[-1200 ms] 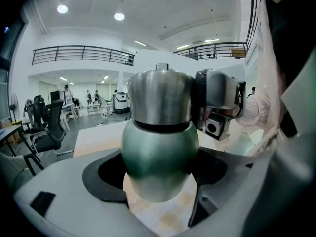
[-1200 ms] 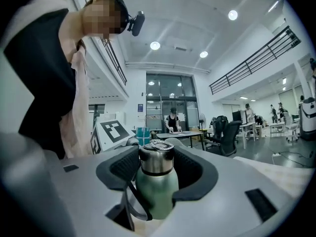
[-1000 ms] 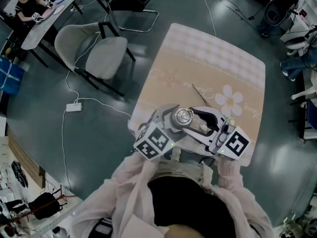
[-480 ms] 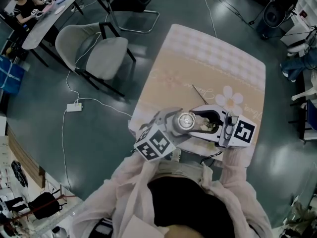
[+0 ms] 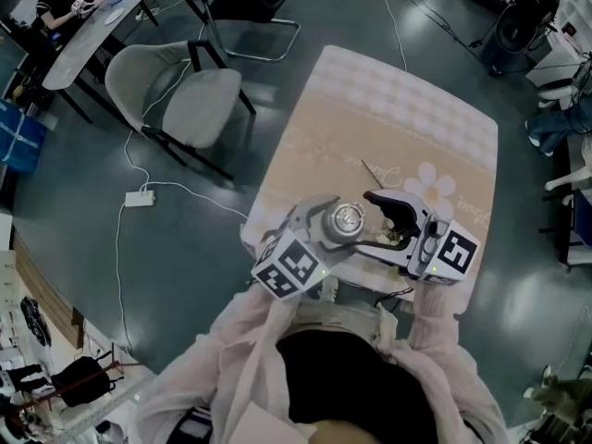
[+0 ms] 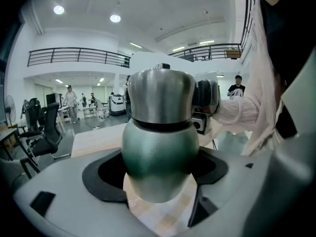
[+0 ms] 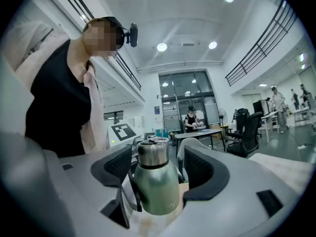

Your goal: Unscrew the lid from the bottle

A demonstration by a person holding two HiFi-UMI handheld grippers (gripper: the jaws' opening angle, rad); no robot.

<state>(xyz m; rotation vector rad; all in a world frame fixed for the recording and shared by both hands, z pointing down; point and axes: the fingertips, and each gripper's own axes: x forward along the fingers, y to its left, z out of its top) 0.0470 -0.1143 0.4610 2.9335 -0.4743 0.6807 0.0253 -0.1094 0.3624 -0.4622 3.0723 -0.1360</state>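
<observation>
A green metal bottle (image 6: 160,152) with a silver lid (image 6: 160,100) stands at the near edge of the table (image 5: 398,118). My left gripper (image 6: 159,174) is shut on its rounded body, with the black pads (image 6: 106,177) pressed against both sides. From above, the lid (image 5: 345,217) shows between the two tools, and the left gripper (image 5: 331,227) comes in from the lower left. My right gripper (image 7: 158,167) is level with the lid (image 7: 152,153). Its jaws are opening, and the pads (image 7: 205,164) stand clear of the lid on both sides. In the head view the right gripper (image 5: 370,222) reaches in from the right.
The table carries a beige checked cloth with a daisy print (image 5: 427,191), and a thin stick (image 5: 377,176) lies on it behind the bottle. A grey chair (image 5: 176,95) stands on the floor to the left. A power strip (image 5: 139,199) with a cable lies there too.
The right gripper swung round the lid, then its jaws spread apart and came off it. The left gripper and the bottle stayed nearly where they were.
</observation>
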